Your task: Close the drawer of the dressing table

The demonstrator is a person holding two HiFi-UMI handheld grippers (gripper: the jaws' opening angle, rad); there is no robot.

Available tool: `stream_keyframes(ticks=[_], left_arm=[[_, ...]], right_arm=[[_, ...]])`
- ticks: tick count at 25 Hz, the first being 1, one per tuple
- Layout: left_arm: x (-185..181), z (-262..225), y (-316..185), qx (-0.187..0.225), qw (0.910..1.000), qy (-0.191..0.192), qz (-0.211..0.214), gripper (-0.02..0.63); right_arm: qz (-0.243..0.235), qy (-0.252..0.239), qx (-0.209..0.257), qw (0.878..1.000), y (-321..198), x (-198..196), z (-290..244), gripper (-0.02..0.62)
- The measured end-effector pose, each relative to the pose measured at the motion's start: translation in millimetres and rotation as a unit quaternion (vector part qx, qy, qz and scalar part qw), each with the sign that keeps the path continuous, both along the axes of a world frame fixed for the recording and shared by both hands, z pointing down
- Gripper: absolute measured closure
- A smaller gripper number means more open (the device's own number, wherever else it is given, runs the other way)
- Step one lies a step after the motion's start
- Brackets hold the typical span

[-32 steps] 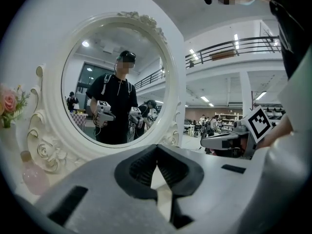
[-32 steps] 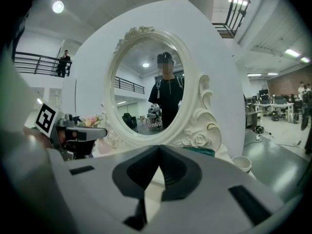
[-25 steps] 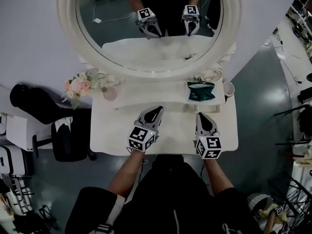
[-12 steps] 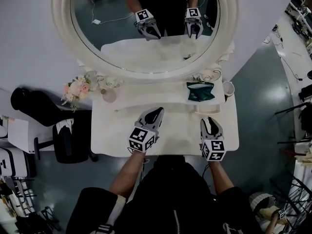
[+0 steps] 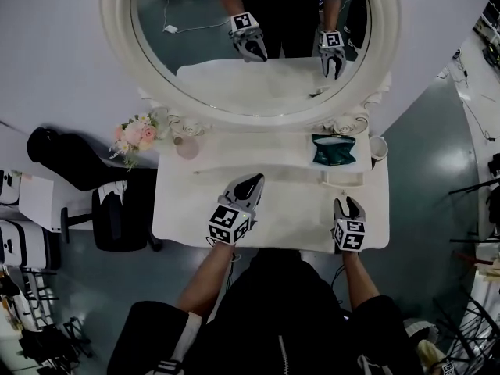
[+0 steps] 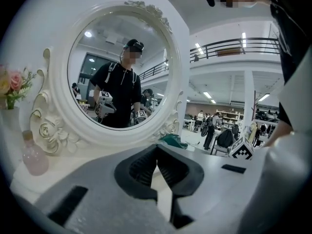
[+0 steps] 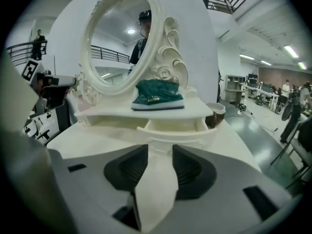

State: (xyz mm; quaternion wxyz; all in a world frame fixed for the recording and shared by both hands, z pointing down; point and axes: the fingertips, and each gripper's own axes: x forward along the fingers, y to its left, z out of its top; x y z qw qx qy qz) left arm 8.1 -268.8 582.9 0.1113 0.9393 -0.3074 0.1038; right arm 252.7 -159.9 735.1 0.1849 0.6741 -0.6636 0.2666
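Observation:
The white dressing table (image 5: 289,209) has a small drawer (image 5: 341,181) pulled partly out under its raised shelf at the right. In the right gripper view the drawer (image 7: 170,128) stands straight ahead, its inside showing. My right gripper (image 5: 349,205) hovers over the table's front right, just short of the drawer front. Its jaws have just been opening and the right gripper (image 7: 160,147) is open with nothing between the pads. My left gripper (image 5: 248,183) rests over the middle of the tabletop. In its own view the left gripper (image 6: 156,148) has its tips together, shut and empty.
A green pouch (image 5: 333,150) lies on the shelf above the drawer, with a cup (image 5: 380,147) at its right. Pink flowers (image 5: 137,137) and a pink bottle (image 5: 187,147) stand at the left. The round mirror (image 5: 250,45) rises behind. A black chair (image 5: 117,213) is left of the table.
My right gripper has moved right and toward the table's front edge, and its jaws have gone from shut to open. The left gripper has stayed in place.

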Motion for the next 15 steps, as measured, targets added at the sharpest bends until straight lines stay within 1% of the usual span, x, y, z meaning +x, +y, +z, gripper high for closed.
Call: stream_keyframes(ticks=[4,7,10,13,15], left_arm=[[-15,-2,-4,0.0,0.9998,0.001,-0.021,0.601],[-25,-3,-7,0.001,0.9995,0.001,-0.033,0.601],[-32,-3,-10,0.003,0.9991,0.0,-0.042,0.601],[-35,-3,-11,0.002,0.9988,-0.001,-0.049,0.601],[-36,-2,-13,0.001,0.9987,-0.003,-0.052,0.601]], right_arm=[[0.017,-0.006,-0.024,1.0,-4,9,22,0.445],[0.05,-0.026,-0.038,0.998,-6,17,35,0.433],[0.06,-0.042,-0.049,0.996,-11,19,44,0.434],[0.056,-0.038,-0.056,0.996,-17,21,48,0.45],[0.054,-0.027,-0.063,0.996,-18,23,50,0.496]])
